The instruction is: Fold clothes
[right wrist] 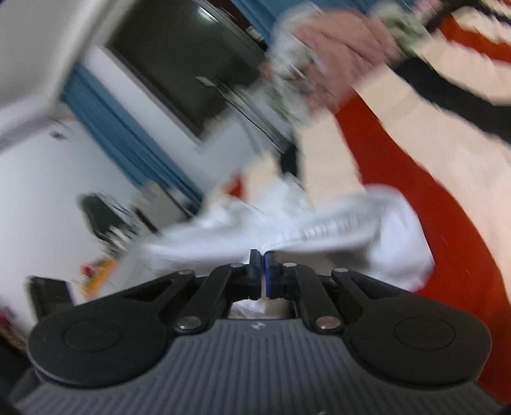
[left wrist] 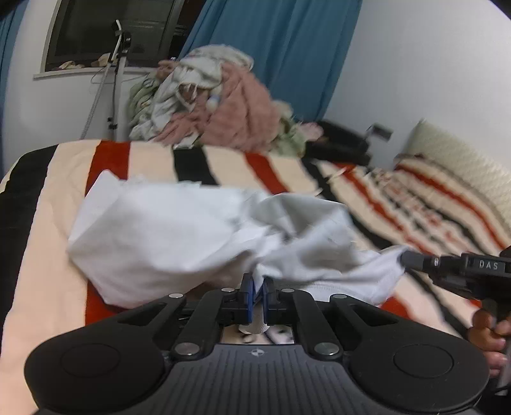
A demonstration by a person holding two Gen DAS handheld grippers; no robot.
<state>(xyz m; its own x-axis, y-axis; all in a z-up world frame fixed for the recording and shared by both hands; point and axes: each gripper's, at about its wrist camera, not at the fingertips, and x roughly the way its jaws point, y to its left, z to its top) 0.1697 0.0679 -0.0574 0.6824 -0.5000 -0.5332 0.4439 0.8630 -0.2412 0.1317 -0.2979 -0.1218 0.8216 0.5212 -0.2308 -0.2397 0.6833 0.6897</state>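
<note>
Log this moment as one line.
left gripper: shut on white garment | right gripper: shut on white garment | garment bunched over striped blanket

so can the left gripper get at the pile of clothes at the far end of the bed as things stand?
Probably not yet. The left gripper is shut on the white garment, as is the right gripper. The clothes pile lies beyond across bare striped blanket; nothing blocks the path, but the jaws are occupied.

Left wrist view sits low over the bed [left wrist: 64, 198], close, facing the far clothes pile [left wrist: 220, 105] and window [left wrist: 111, 28]. Right wrist view is rolled, blurred, close, facing the same corner. Both share the white garment [left wrist: 179, 236], pile, curtain [left wrist: 287, 48].
</note>
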